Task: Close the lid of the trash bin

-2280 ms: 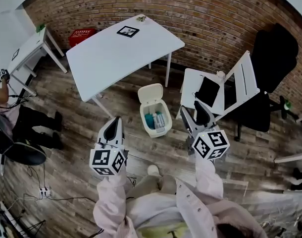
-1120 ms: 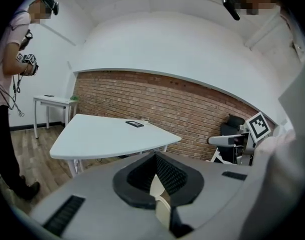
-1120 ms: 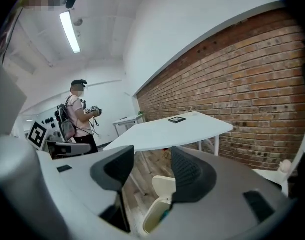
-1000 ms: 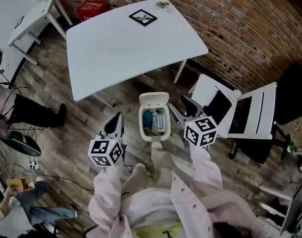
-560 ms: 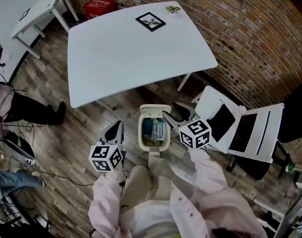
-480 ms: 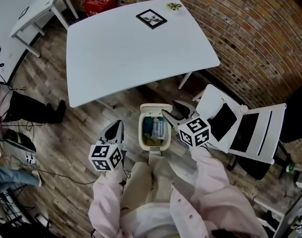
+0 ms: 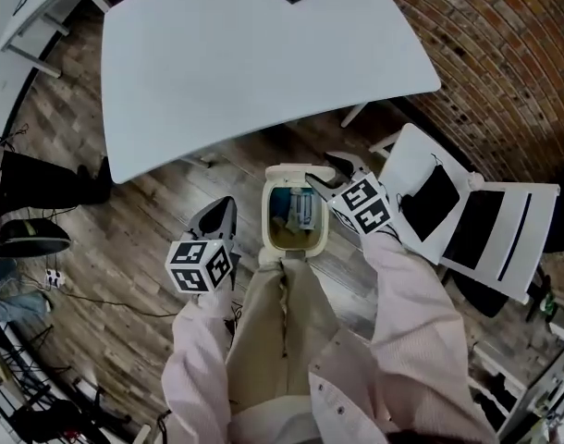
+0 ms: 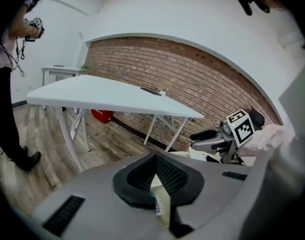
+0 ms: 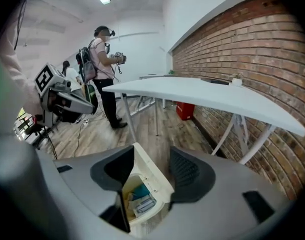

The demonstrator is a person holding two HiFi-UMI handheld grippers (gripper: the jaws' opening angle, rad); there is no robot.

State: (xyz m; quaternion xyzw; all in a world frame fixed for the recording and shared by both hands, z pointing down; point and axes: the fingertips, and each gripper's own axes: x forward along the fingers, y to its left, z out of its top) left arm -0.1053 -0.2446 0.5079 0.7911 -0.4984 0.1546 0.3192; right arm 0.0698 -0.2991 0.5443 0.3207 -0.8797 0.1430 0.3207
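Observation:
The cream trash bin point(image 7: 267, 222) stands open on the wood floor, just in front of the person's knees, with packets inside. Its lid point(image 7: 296, 173) is raised at the far side. My right gripper point(image 7: 326, 172) is open at the lid's right corner. In the right gripper view the lid point(image 9: 150, 177) stands between the spread jaws of my right gripper point(image 9: 150, 159), and the bin's inside point(image 9: 138, 202) shows below. My left gripper point(image 7: 224, 204) is shut and holds nothing, left of the bin. In the left gripper view my left gripper point(image 8: 155, 160) points past the bin point(image 8: 164, 209).
A large white table point(image 7: 263, 54) stands just beyond the bin, its legs close by. A white folding chair point(image 7: 467, 211) sits to the right by the brick wall. Cables and a bystander's feet lie at the left. A person point(image 9: 102, 59) stands farther off.
The view has closed in on the bin. My right gripper moved left and forward from beside the bin to its raised lid. My left gripper stayed shut at the bin's left.

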